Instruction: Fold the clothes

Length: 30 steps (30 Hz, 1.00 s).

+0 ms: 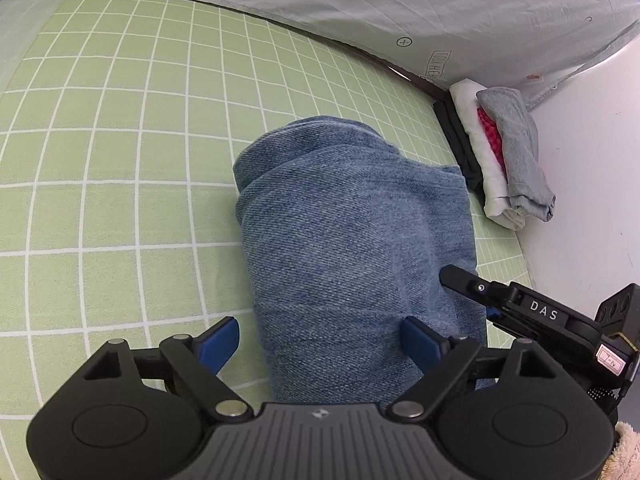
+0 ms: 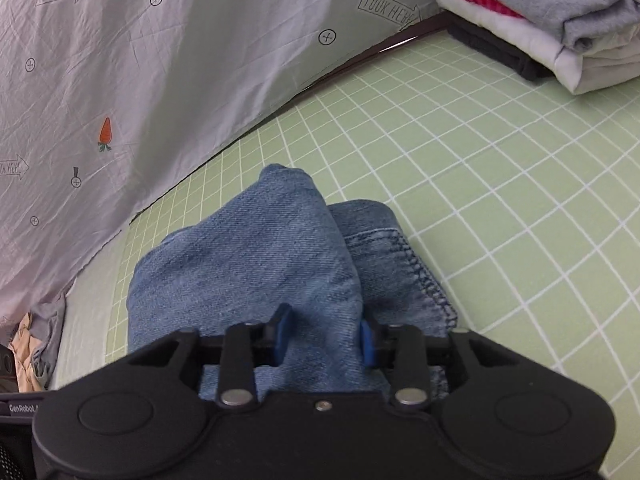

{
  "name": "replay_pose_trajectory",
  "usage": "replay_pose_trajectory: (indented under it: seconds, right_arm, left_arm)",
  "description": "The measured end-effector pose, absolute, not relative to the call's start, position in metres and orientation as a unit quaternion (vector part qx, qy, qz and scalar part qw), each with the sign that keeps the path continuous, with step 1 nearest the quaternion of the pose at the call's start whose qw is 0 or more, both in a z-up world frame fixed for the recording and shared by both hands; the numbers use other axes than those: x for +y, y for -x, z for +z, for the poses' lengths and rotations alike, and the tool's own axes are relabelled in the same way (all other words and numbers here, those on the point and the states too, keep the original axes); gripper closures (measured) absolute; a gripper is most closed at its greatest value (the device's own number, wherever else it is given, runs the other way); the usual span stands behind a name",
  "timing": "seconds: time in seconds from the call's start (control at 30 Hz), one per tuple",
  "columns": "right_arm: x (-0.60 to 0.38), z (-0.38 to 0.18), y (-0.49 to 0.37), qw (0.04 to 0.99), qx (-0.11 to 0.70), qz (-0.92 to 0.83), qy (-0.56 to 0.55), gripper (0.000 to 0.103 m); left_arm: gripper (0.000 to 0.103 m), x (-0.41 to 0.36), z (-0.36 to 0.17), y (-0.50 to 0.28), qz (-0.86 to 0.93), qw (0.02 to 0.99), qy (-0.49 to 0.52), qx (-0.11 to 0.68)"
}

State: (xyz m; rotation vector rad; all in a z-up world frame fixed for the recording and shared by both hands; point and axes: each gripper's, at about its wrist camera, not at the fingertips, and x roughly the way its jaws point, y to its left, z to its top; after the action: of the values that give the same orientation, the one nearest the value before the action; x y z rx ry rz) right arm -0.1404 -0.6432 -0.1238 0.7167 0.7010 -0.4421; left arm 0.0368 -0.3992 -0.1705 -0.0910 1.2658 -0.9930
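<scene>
My left gripper (image 1: 320, 344) is spread wide over the folded jeans (image 1: 352, 248) lying on the green grid sheet (image 1: 120, 160). My right gripper (image 2: 326, 336) pinches a denim fold; the near hem is hidden. Stacked clothes (image 1: 504, 148) lie far right.

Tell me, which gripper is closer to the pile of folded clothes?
Right, probably. The right gripper sits at the jeans' edge facing the pile; the left gripper is farther across.

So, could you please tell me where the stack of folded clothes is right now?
The stack of folded clothes sits at the far right corner of the green grid sheet, beyond the jeans and beside the printed grey sheet.
</scene>
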Motion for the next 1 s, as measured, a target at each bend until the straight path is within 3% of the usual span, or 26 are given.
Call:
replay_pose_trajectory:
  seconds: [0.03,0.07,0.23,0.33,0.4,0.53,0.67,1.0]
  right_arm:
    - [-0.642,-0.121,0.143,0.857,0.329,-0.21,-0.336,0.09]
    - [-0.642,-0.117,0.146,0.86,0.323,-0.21,-0.333,0.096]
    - [-0.663,-0.093,0.188,0.858,0.236,-0.241,-0.387,0.096]
    - [-0.679,-0.113,0.188,0.843,0.289,-0.269,-0.366,0.095]
    - [-0.685,-0.13,0.185,0.83,0.314,-0.27,-0.374,0.084]
    - [-0.688,-0.143,0.184,0.824,0.318,-0.269,-0.384,0.046]
    - [-0.696,-0.158,0.189,0.817,0.314,-0.256,-0.411,0.033]
    - [-0.69,-0.174,0.19,0.818,0.288,-0.148,-0.475,0.016]
  left_arm:
    - [0.015,-0.401,-0.169,-0.035,-0.445,0.693,0.037,0.565]
    - [0.015,-0.404,-0.167,-0.034,-0.446,0.694,0.032,0.563]
    - [0.015,-0.412,-0.15,-0.022,-0.471,0.702,0.007,0.534]
    - [0.015,-0.415,-0.155,-0.021,-0.478,0.694,0.016,0.539]
    - [0.013,-0.417,-0.162,-0.022,-0.475,0.687,0.025,0.549]
    - [0.006,-0.42,-0.176,-0.024,-0.47,0.674,0.042,0.568]
    - [0.004,-0.425,-0.183,-0.023,-0.474,0.661,0.056,0.579]
    - [0.005,-0.44,-0.202,-0.02,-0.484,0.627,0.092,0.603]
